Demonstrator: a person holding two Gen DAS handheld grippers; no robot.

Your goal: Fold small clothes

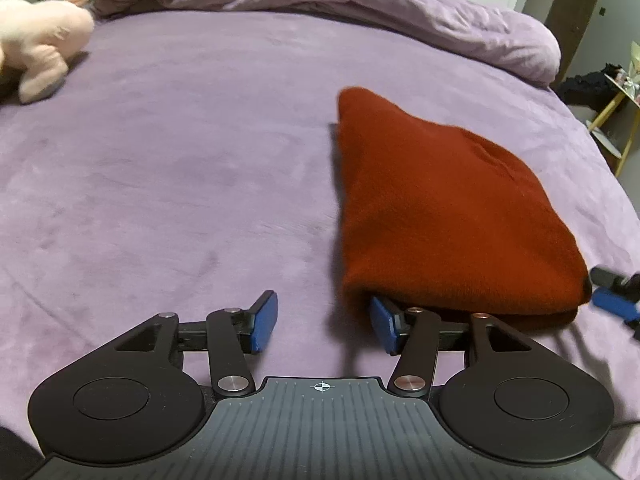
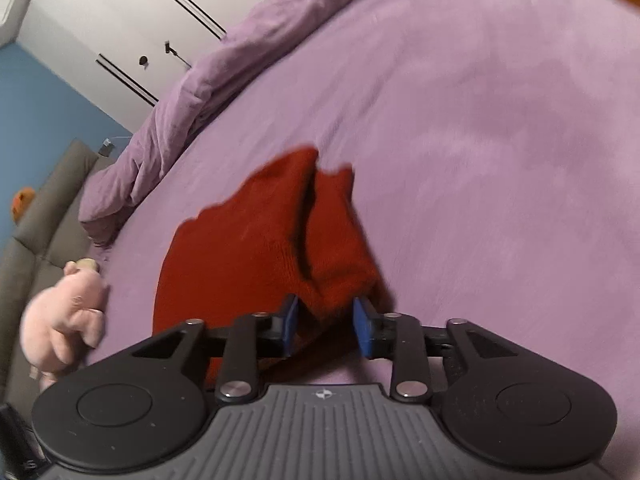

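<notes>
On my feeds: red garment (image 1: 448, 216), a fuzzy matt knit with visible stitches. Bed sheet (image 1: 180, 160), lilac cloth with a soft, velvety, brushed nap. Duvet (image 1: 360, 4), same lilac cloth, crumpled. Pig toy (image 1: 36, 44), pink plush. My left gripper (image 1: 324, 322), matt black plastic arms, shiny metal pivots, blue rubbery-looking pads (image 1: 266, 322), ribbed grey body.

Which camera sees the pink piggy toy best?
The right wrist view: the pink plush pig shows nearly whole on the purple bed, though blurry. The left wrist view cuts it off at the picture's left edge.
</notes>
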